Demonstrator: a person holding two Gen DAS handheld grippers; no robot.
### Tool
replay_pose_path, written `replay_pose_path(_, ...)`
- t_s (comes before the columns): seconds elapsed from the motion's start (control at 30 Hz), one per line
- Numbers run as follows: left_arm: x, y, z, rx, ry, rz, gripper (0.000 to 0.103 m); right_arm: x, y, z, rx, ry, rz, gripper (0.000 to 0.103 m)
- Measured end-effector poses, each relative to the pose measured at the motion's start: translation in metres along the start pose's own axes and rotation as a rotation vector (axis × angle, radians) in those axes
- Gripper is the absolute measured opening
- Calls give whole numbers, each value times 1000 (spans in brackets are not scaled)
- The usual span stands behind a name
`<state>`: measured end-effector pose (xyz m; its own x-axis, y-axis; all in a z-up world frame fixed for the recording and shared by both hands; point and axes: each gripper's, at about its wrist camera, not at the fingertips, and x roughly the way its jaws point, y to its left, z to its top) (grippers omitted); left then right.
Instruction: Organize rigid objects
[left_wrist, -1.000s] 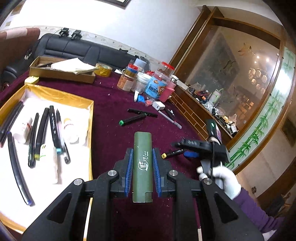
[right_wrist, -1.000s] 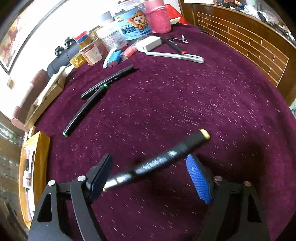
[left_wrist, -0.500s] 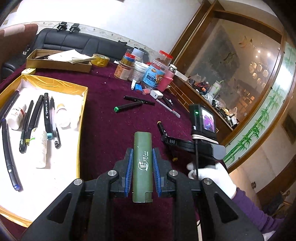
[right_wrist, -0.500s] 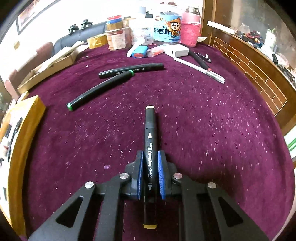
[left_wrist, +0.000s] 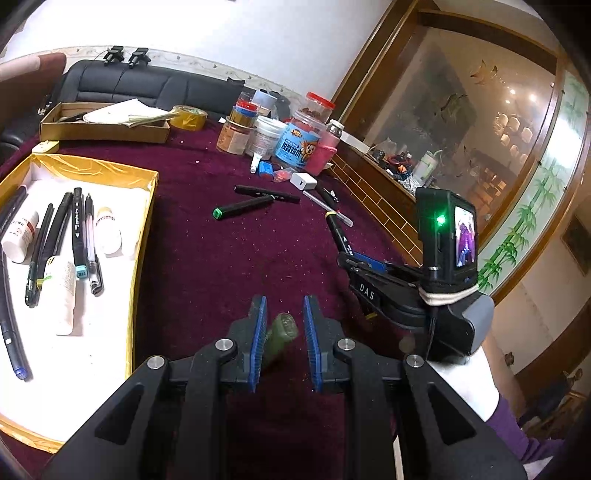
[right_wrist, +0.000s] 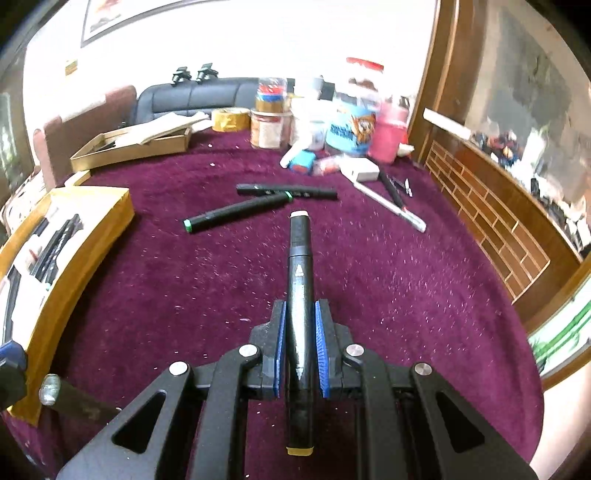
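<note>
My left gripper (left_wrist: 282, 306) is open; the olive green case (left_wrist: 277, 341) hangs tilted and blurred between its blue pads, loose. It is just right of the gold-rimmed tray (left_wrist: 142, 236), which holds several pens and small bottles. My right gripper (right_wrist: 299, 314) is shut on a black marker (right_wrist: 300, 266) with a pale cap, held above the purple cloth; it also shows in the left wrist view (left_wrist: 338, 232). Two black markers (right_wrist: 236, 212) (right_wrist: 286, 191) lie on the cloth ahead.
Jars and tubs (left_wrist: 291, 136) stand at the table's far side with a white charger (left_wrist: 303, 181) and a pen (left_wrist: 332, 208). A cardboard box (left_wrist: 103, 127) and a tape roll (left_wrist: 190, 117) sit at the back left. A wooden ledge (right_wrist: 491, 218) borders the right.
My left gripper has opened and the green case has slipped and tilted down between the pads. My right gripper closed on the black marker and has lifted it.
</note>
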<state>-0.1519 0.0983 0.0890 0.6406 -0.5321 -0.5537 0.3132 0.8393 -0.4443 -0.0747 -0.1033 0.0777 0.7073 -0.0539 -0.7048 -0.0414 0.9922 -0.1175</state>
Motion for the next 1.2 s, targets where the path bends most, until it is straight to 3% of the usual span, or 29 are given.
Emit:
replay_pose_path(0.17,5,2,-1,-6,18,4,18,-9,9,1,-29,-23,6,13)
replay_pose_path(0.37,24,-3,-9,-5,92,4,18,-10,8,-1,-27,-12,11,13)
replay_pose_path(0.6,46,-22,-18,96,159,6,47,-7,-4,-5,-6,-11,9,13)
replay_pose_path(0.77,75,-37,-19,270,231,70,47,4,-36,-11,99,51,112,13)
replay_pose_path(0.87,106,-44,-25,369,331,107,47,13,-52,-18,148,83,153,13)
replay_pose_path(0.9,113,-46,-27,384,354,102,47,15,-55,-20,154,87,155,13)
replay_pose_path(0.97,119,-49,-28,357,374,31,37,21,-59,-25,164,101,162,13)
replay_pose_path(1.0,120,-52,-29,356,377,26,25,24,-60,-26,167,109,166,13)
replay_pose_path(1.03,120,-57,-31,369,371,32,21,29,-62,-28,172,118,171,13)
replay_pose_path(1.2,120,-63,-33,381,372,63,21,51,-67,-37,198,178,203,14)
